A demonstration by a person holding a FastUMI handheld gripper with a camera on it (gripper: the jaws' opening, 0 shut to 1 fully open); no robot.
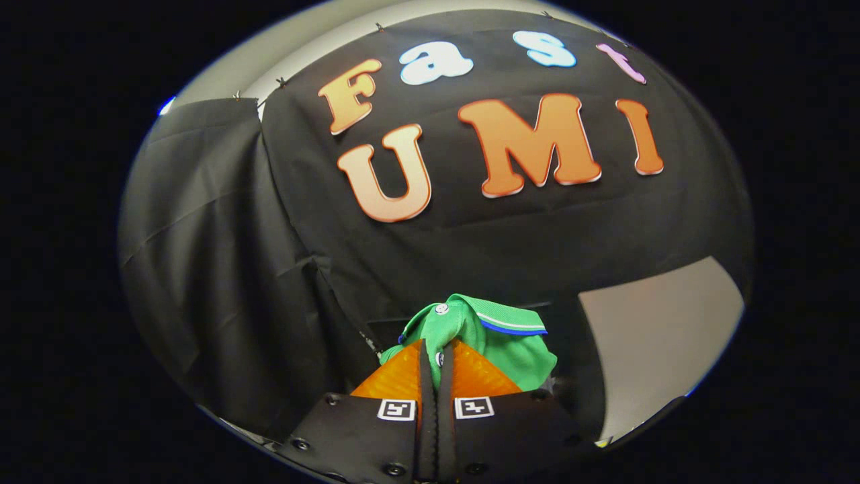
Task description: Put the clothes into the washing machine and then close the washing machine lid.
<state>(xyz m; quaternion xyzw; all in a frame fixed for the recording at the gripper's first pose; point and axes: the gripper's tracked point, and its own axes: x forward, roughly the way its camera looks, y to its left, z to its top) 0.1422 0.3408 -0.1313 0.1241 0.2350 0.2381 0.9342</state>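
The gripper [437,349] has its two fingers pressed almost together, and between them they pinch a fold of a green polo shirt [497,336]. The shirt has a white and blue stripe on the collar and small white buttons near the fingertips. It bunches just ahead of the fingers and a little to the right, lifted up in front of the black cloth wall [201,269]. To the far right there is a pale wall [658,336].

I judge that the carrying step is in progress and the shirt is not yet inside the machine. The main risk is that the grip holds only a thin fold of fabric, so the shirt could slip out during a quick move. Also the loose part could hang over the opening's edge, and then the lid would close on the cloth.
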